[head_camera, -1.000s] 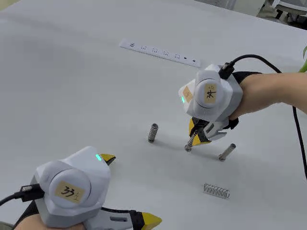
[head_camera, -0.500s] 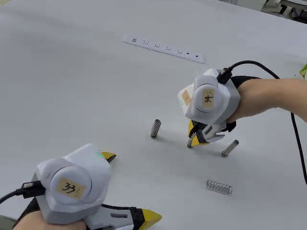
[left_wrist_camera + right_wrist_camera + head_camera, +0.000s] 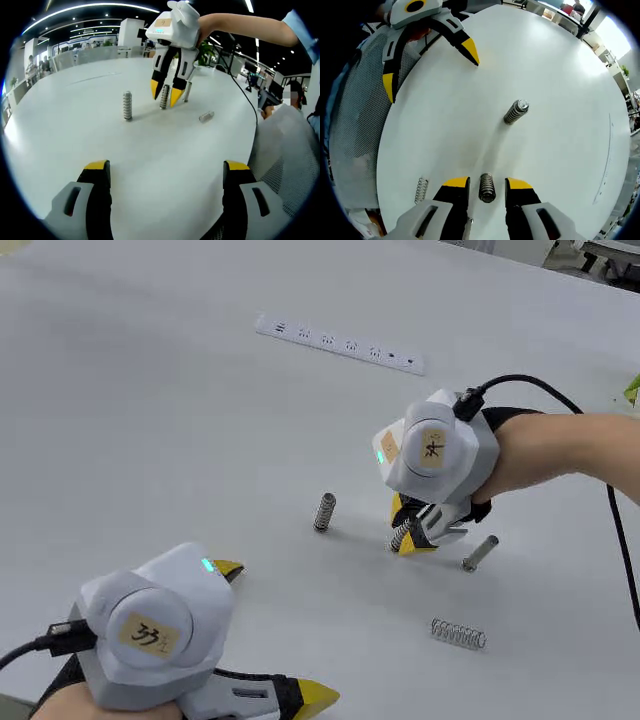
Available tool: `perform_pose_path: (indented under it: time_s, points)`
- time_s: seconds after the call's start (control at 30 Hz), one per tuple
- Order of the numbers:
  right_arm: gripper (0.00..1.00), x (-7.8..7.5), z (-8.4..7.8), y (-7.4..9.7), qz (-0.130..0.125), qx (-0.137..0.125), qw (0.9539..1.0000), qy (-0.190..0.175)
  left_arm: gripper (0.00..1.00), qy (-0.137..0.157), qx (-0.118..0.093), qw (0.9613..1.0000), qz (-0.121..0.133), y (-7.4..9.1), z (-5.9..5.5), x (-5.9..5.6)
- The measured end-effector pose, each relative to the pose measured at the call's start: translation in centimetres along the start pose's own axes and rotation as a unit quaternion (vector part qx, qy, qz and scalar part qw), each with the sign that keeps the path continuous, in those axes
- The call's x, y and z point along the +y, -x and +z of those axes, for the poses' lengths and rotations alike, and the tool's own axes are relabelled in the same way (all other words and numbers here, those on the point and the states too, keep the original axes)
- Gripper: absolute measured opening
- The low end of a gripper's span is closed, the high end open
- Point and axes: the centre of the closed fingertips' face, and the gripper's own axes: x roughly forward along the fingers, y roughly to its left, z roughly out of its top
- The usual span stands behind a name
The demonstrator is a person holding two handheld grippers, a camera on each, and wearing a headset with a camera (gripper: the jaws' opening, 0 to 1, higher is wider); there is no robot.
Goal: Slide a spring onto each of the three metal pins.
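Bright and even in the head view, with flat overhead light on the white table [image 3: 150, 420] and only faint, soft shadows at the foot of the upright spring [image 3: 323, 511] and under the right gripper [image 3: 405, 530]. Sharp there, without motion blur. Strongly bent at the edges in both gripper views, with a curved table rim. Dark ceiling in the left gripper view, crossed by a glaring light strip [image 3: 90, 6]. Blown-out brightness at the top right of the right gripper view, near jaws slightly soft
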Motion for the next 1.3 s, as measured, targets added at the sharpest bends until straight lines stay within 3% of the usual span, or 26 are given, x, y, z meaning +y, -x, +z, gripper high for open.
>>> perform_pose_path:
  time_s: [0.1,0.27,0.4,0.47,0.93,1.03,1.23,1.3]
  points:
    - [0.46,-0.3,-0.1,0.1,-0.012,-0.005,0.9999,-0.004,0.92,-0.002,0.0,1.0,0.0,0.1,0.1,0.0]
    - [0.66,-0.3,-0.3,0.3,-0.022,-0.016,0.9995,-0.014,0.92,-0.004,-0.001,1.0,0.001,0.2,0.3,0.1]
    - [0.92,-0.1,0.1,0.3,-0.03,-0.044,0.9986,-0.008,0.92,-0.007,0.0,1.0,0.003,0.4,0.4,0.2]
    - [0.98,0.1,0.1,0.4,-0.031,-0.048,0.9983,-0.01,0.92,-0.01,0.001,0.9999,0.003,0.6,0.5,0.2]
    - [0.99,0.5,0.1,1.9,-0.066,-0.08,0.9941,-0.032,0.92,-0.022,0.006,0.9997,0.005,0.9,0.8,0.4]
    - [0.99,0.7,0.6,2.9,-0.078,-0.111,0.9895,-0.049,0.92,-0.026,0.01,0.9996,0.002,0.7,0.8,0.1]
    - [0.99,1.5,0.4,3.7,-0.095,-0.132,0.9839,-0.075,0.92,-0.033,0.014,0.9993,-0.005,0.5,0.8,-0.1]
    - [0.99,1.8,0.5,4.0,-0.1,-0.149,0.9797,-0.089,0.92,-0.035,0.015,0.9992,-0.006,0.5,0.9,-0.1]
